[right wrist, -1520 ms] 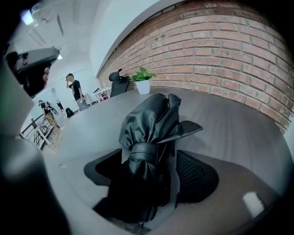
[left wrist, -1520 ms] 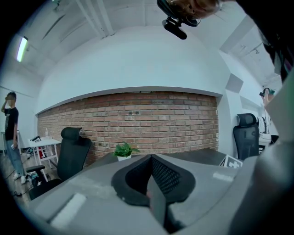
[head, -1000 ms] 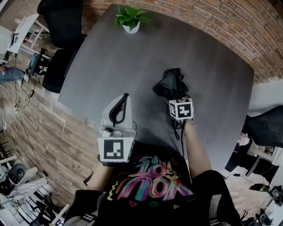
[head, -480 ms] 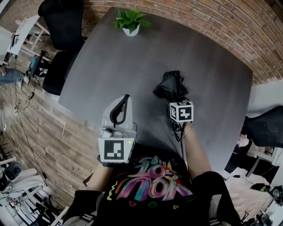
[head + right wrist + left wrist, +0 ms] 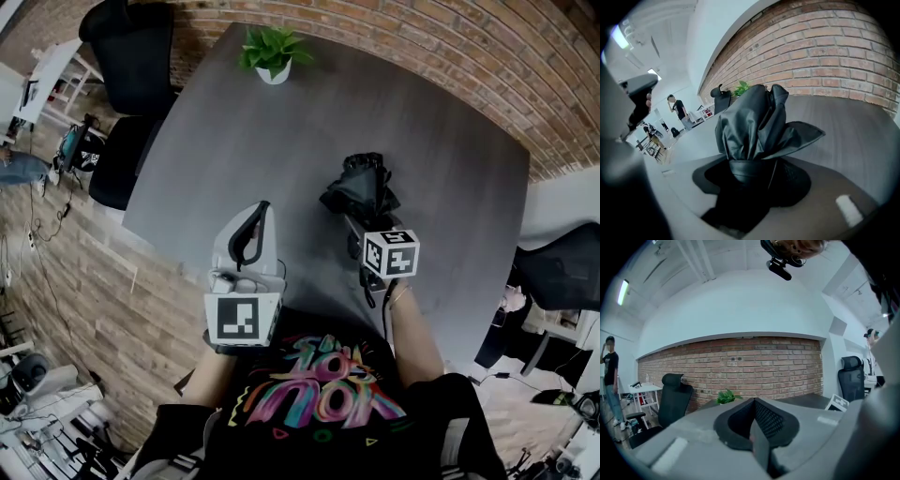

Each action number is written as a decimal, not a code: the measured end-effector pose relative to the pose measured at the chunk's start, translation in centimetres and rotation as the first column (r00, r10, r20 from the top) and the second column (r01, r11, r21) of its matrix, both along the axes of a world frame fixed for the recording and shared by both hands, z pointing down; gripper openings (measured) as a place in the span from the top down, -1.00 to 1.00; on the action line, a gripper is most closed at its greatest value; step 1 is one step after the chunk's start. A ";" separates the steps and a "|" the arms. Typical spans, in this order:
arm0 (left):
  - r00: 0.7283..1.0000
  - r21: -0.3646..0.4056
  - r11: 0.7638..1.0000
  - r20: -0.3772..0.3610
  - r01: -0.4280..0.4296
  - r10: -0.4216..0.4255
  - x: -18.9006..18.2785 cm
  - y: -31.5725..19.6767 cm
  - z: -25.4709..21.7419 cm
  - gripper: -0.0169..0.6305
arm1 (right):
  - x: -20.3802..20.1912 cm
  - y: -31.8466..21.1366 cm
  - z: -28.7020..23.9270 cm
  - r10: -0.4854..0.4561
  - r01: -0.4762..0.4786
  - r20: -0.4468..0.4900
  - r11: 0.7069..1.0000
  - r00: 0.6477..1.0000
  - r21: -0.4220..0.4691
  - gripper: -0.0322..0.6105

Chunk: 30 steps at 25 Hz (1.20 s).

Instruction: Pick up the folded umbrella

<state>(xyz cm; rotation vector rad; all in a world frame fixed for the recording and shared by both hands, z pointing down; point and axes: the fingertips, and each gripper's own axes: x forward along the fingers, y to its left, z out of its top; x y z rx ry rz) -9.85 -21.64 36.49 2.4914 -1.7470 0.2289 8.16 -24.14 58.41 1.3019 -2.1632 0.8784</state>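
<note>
Clamping the umbrella [image 5: 361, 186] near its strap, the right gripper [image 5: 354, 223] had just been closing its jaws, holding it over the tabletop's [image 5: 281, 141] middle. The left gripper [image 5: 255, 217] was empty, its jaws together. The lift looked begun; next called for a steady, firm rise.

We hold the left gripper [image 5: 265, 206] over the near edge of the table [image 5: 234, 141], close to level. Its jaws meet at the tips with nothing between them, and the left forearm [image 5: 208, 375] is drawn back off that edge. We hold the right gripper [image 5: 359, 223] farther in over the table, to the right of the left gripper and tilted downward; its jaws have just been closing and clamp the folded umbrella [image 5: 364, 186] at its strapped neck. The right forearm [image 5: 412, 328] crosses the near table edge.
</note>
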 end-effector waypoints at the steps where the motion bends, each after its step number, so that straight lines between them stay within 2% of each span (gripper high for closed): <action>1: 1.000 0.002 1.000 -0.002 -0.004 0.004 0.2 0.0 -0.1 0.95 | 0.0 0.0 -0.7 0.000 0.000 0.007 1.000 1.000 0.018 0.16; 8: 0.999 0.018 0.999 -0.008 -0.049 0.050 1.6 0.0 -0.8 0.95 | 0.2 0.2 -6.4 0.005 -0.013 0.054 0.988 0.999 0.152 0.16; 13: 0.997 0.026 0.996 -0.001 -0.082 0.082 2.6 -0.2 -1.1 0.95 | 1.2 0.3 -10.9 0.010 -0.028 0.068 0.965 0.998 0.259 0.16; 20: 0.991 0.041 0.990 0.003 -0.135 0.135 4.5 -0.6 -1.8 0.94 | 3.6 1.7 -17.8 0.025 -0.058 0.083 0.908 0.996 0.414 0.16; 25: 0.986 0.040 0.985 -0.001 -0.169 0.169 6.0 -1.1 -1.9 0.95 | 5.8 3.1 -21.4 0.052 -0.092 0.094 0.869 0.994 0.486 0.16; 30: 0.981 0.042 0.980 -0.005 -0.193 0.193 7.1 -1.3 -2.0 0.95 | 8.4 4.9 -24.2 0.089 -0.123 0.088 0.815 0.992 0.566 0.16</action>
